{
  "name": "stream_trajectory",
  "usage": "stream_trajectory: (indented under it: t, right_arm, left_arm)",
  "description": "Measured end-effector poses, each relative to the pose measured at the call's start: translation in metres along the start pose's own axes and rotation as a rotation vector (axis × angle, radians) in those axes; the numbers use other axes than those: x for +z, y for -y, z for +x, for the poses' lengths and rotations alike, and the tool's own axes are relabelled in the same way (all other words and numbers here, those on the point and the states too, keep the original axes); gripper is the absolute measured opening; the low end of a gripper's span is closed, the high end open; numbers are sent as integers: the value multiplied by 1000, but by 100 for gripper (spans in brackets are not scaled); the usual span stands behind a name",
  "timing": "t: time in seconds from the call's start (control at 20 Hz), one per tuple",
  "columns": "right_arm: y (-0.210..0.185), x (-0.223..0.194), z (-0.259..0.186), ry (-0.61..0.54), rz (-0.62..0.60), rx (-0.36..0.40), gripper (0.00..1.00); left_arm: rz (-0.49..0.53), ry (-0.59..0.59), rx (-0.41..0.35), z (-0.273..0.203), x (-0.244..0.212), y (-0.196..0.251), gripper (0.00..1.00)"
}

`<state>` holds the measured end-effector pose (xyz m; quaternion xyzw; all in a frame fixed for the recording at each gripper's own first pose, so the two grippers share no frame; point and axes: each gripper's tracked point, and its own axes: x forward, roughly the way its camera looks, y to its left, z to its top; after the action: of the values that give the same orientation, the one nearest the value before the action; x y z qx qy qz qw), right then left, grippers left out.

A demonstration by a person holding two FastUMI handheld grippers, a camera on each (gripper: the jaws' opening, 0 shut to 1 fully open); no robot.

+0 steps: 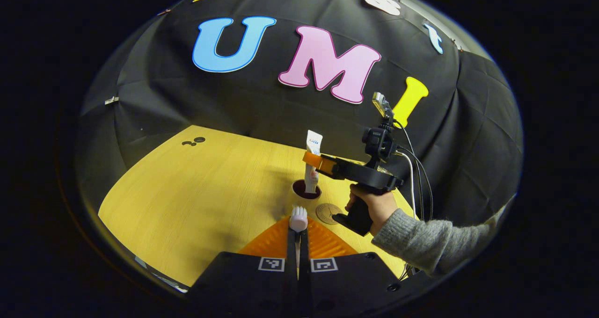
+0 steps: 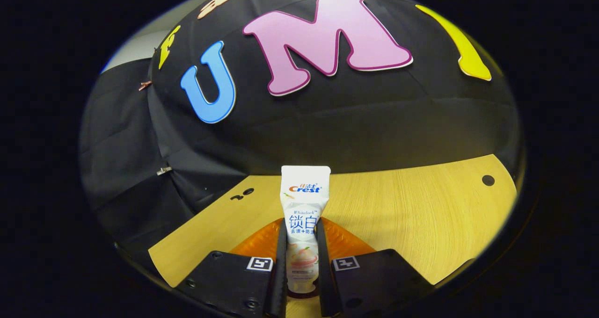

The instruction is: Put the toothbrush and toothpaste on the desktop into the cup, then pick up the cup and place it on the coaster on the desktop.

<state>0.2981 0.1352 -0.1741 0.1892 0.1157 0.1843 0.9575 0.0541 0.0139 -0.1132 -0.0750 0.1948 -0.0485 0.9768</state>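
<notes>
toothpaste (image 2: 304, 224): white tube, upright, lower end in cup
cup (image 1: 306, 190): dark, on desktop
toothbrush (image 1: 298, 218): head raised
coaster (image 1: 328, 213): round, beside cup

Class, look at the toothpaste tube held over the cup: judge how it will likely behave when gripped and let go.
The toothpaste tube looks like soft plastic, so it probably dents a little between the right gripper jaws. It stays upright in the grip, so it seems fairly light. Taller than the cup, it will likely lean on the rim.
</notes>
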Motion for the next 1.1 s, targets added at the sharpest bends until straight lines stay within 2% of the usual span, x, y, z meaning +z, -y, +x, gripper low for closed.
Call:
stream_trajectory:
  t: [0.15, 0.2, 0.25, 0.3, 0.35, 0.4, 0.45, 0.6, 0.7, 0.8, 0.95, 1.0, 1.05, 1.1]
  right_arm:
    - [2, -15, 0, -30, -38, -19, 31]
    - [2, -19, -1, -40, -48, -18, 27]
    - [3, -23, -4, -54, -53, -19, 33]
    - [3, -27, -5, -61, -62, -26, 35]
    - [2, -30, -6, -70, -73, -25, 29]
    - [2, -35, -12, -85, -86, -22, 39]
    - [2, -41, -14, -100, -104, -22, 40]
    - [0, -54, -25, -129, -146, -15, 52]
    - [-4, -54, -29, -126, -153, -4, 49]
    - [-5, -51, -36, -123, -156, 1, 57]
    - [-1, -36, -47, -99, -137, 2, 57]
    - [3, -32, -53, -92, -127, 0, 51]
    - [8, -28, -60, -85, -118, -8, 58]
    - [15, -25, -66, -81, -110, -16, 58]
  left_arm:
    - [10, -8, 8, 7, -1, -6, 6]
    - [13, -10, 8, 7, 0, -6, 6]
    - [15, -11, 9, 6, 0, -5, 6]
    - [19, -11, 12, 7, 1, -5, 6]
    - [22, -12, 14, 8, 1, -5, 6]
    - [24, -14, 16, 8, 2, -4, 6]
    - [24, -15, 15, 10, 0, -4, 6]
    - [24, -12, 12, 13, 3, 2, 6]
    - [28, -8, 10, 15, 6, 5, 6]
    - [32, -1, 6, 19, 11, 8, 6]
    - [36, 20, 2, 24, 23, 12, 9]
    - [38, 28, 0, 26, 28, 14, 6]
    - [40, 36, -1, 29, 34, 15, 6]
    - [44, 46, -4, 32, 40, 16, 6]
